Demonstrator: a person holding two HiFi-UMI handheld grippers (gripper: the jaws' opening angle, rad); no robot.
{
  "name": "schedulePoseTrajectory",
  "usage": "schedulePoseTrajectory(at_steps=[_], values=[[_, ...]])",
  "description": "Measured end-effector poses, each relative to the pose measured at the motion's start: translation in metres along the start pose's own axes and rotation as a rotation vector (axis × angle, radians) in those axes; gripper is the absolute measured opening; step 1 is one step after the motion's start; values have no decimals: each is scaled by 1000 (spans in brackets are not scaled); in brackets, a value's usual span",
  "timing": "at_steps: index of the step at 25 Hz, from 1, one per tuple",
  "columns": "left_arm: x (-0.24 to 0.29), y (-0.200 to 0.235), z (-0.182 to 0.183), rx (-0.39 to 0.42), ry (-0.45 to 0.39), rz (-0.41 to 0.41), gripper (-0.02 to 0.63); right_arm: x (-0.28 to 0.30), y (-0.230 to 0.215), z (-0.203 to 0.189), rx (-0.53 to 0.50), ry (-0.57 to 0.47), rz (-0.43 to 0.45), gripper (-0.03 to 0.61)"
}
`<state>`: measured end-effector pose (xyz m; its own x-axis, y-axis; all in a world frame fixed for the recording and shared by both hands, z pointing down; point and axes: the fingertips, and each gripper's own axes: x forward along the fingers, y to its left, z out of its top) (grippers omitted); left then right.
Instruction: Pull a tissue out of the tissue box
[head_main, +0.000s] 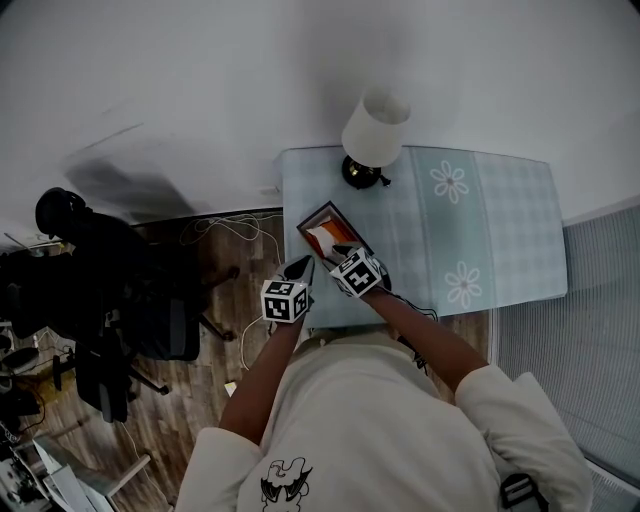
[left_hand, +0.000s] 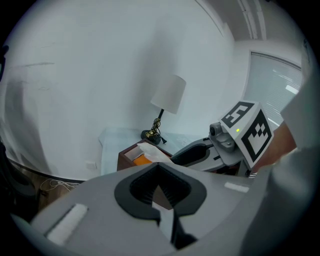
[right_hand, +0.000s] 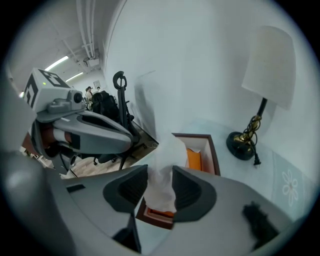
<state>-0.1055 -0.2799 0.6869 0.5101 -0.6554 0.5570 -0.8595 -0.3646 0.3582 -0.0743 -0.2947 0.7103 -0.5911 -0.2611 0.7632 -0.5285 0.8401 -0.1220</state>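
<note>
A dark wooden tissue box (head_main: 322, 222) with an orange inside stands at the near left corner of the table. From it rises a white tissue (right_hand: 162, 185), which passes up between the jaws of my right gripper (right_hand: 160, 171). Those jaws stand wide apart, and I see no pad pressing on the tissue. In the head view the right gripper (head_main: 345, 252) is over the box's near end. My left gripper (head_main: 303, 268) hangs just left of the box, off the table's edge. In its own view, the left gripper (left_hand: 159, 167) has its jaw tips together with nothing between them.
A lamp (head_main: 372, 135) with a white shade and a dark base stands on the table's far left part. The table (head_main: 500, 230) has a pale blue checked cloth with flower prints. On the wooden floor to the left are an office chair (head_main: 150, 320), bags and loose cables.
</note>
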Motion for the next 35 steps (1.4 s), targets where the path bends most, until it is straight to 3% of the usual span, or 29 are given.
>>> schedulePoseTrajectory(at_steps=[4,6,18,35], values=[[-3,1,-1,-8,-4,4,6,-2,-4,0,9,5,-33,42],[-4,2,-1,-9,-5,5,6,-5,-6,1,19,-5,-46,15],[-18,-11,14,-4,-54,-19,6,-48,1,15,103,-121,-44,14],[-101,-73,74,73,-243,-64,6,-162,48,57,170,-370,7,14]])
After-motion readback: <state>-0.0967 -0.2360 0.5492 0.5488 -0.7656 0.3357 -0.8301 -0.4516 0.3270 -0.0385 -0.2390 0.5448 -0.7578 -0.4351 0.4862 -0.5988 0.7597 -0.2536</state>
